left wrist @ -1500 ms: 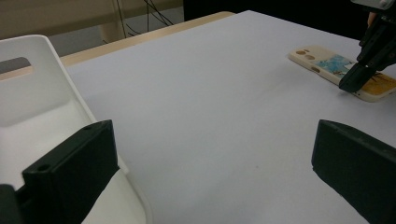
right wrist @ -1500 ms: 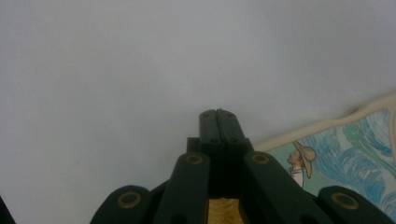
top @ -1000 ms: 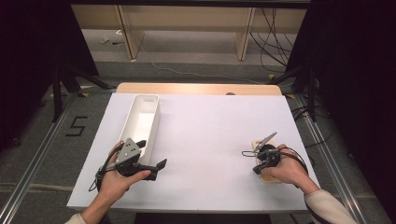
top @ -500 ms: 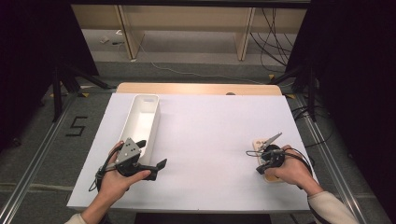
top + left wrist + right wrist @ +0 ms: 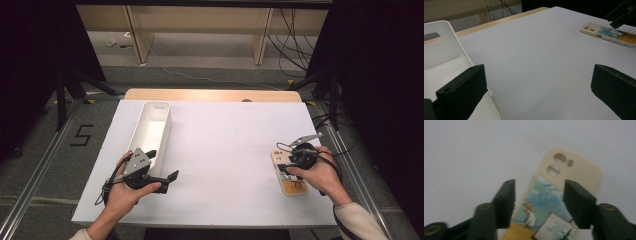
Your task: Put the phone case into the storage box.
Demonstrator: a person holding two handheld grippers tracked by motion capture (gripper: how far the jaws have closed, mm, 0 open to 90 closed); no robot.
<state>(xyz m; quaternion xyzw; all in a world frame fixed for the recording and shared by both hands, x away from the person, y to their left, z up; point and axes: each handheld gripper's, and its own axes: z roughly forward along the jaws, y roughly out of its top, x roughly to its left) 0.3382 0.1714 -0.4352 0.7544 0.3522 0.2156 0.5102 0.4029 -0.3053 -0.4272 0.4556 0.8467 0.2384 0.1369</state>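
Note:
A cream phone case (image 5: 294, 188) with a painted picture on it lies flat at the table's right side. My right gripper (image 5: 284, 169) hovers just over it, open. In the right gripper view its jaws stand on either side of the case (image 5: 571, 170), and my right gripper (image 5: 540, 202) holds nothing. My left gripper (image 5: 162, 165) rests open at the front left, beside the white bin (image 5: 156, 104). In the left gripper view, my left gripper (image 5: 536, 92) has wide-apart jaws, with the case (image 5: 599, 31) far off.
The long white bin (image 5: 444, 50) has nothing inside it and runs from the left gripper toward the table's far edge. A white sheet (image 5: 225, 140) covers the table, with a wooden strip (image 5: 210, 95) at the back. Cables lie on the floor beyond.
My right gripper has shifted slightly right over the phone case. The left gripper and the bin have not moved.

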